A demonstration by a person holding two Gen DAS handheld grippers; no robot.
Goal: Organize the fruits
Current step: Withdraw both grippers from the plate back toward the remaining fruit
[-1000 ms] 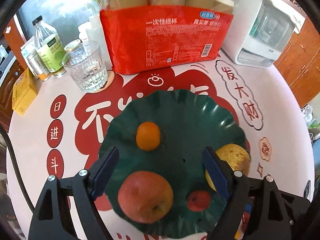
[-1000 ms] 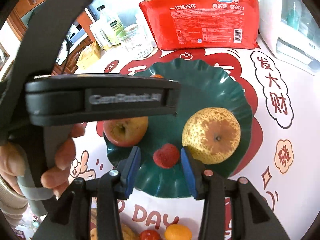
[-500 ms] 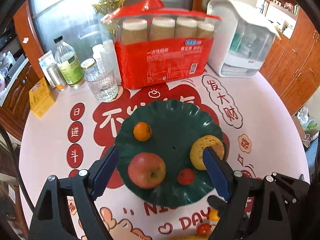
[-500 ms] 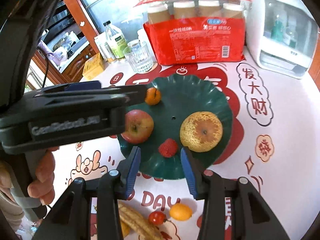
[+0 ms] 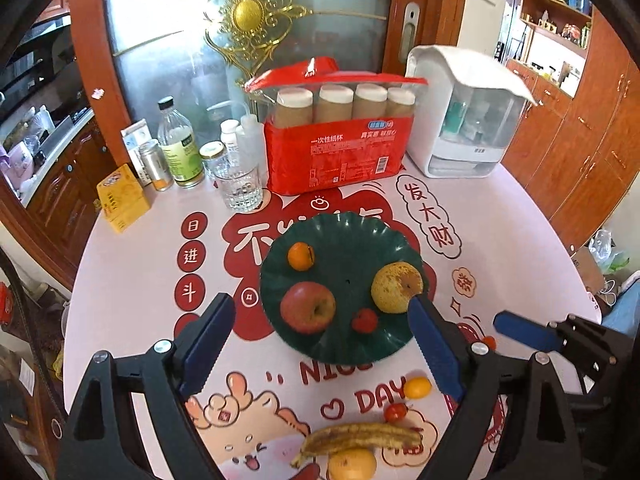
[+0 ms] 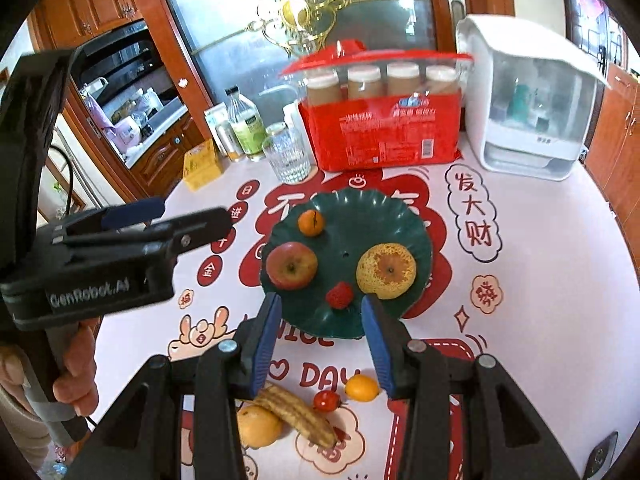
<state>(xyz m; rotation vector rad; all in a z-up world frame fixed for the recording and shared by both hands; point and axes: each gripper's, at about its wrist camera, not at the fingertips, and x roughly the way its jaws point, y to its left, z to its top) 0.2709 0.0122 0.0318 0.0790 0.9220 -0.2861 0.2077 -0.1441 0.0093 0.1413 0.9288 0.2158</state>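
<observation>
1. Looking over the round table (image 5: pixel 132 280), I see both tools held above it with nothing in them: the left gripper (image 5: pixel 320 344) has its jaws spread wide, and the right gripper (image 6: pixel 320 336) has its jaws parted too, both released.
2. The green plate (image 5: pixel 344 236) already carries an apple (image 5: pixel 307 307), a speckled pear (image 5: pixel 396 288), a mandarin (image 5: pixel 301 256) and a strawberry (image 5: pixel 364 320).
3. The fruit yet to sort lies on the cloth at the near edge: a browned banana (image 5: pixel 360 438), an orange (image 5: pixel 352 465) touching it, a kumquat (image 5: pixel 417 387) and a cherry tomato (image 5: pixel 395 412).
4. The banana looks soft and overripe; I judge a hard pinch could split or mash it.
5. The orange lies against the banana, so lifting one could roll the other toward the table's edge.
6. The kumquat and the tomato are small, round and smooth; they could squirt out of the pads, and the tomato could burst.
7. The plate is filling, so a dropped fruit could knock the strawberry or the mandarin off the rim.
8. The water glass (image 5: pixel 241 192) stands behind the plate, so a long reach might tip it.
9. The red paper-cup pack (image 5: pixel 340 156) reads "一次性纸杯".
10. The tablecloth shows "发大财", "日进斗", "NICE" (partly hidden) and "DAY".
11. The left tool's body in the right view reads "GenRobot.AI".
</observation>
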